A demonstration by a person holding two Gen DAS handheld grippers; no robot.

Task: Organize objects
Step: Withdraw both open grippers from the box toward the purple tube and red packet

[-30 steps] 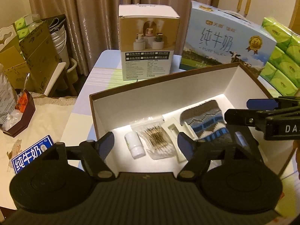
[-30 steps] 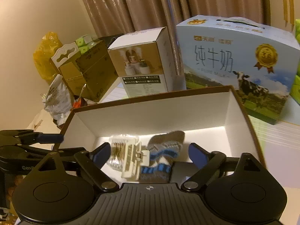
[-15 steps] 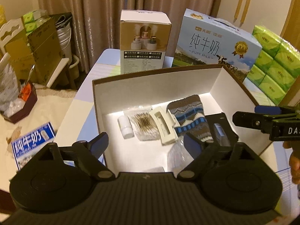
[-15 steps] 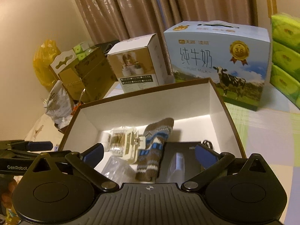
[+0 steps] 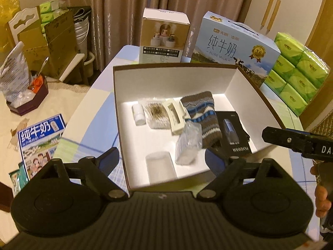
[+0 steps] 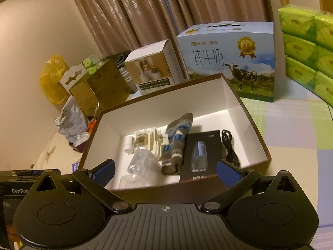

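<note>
An open white-lined box sits on the table. Inside lie a small white bottle, a bag of cotton swabs, a cream clip, a striped knit sock, a black packaged device, a clear plastic bag, a white cup-like item and a black cable. My left gripper is open and empty above the box's near edge. My right gripper is open and empty at the near rim; its body shows in the left wrist view.
A milk carton box, a humidifier box and green tissue packs stand behind the box. A milk leaflet and a dark tray lie at the left.
Both grippers have pulled back and up from the box, so more of its floor and contents show. Both stayed open and empty.
</note>
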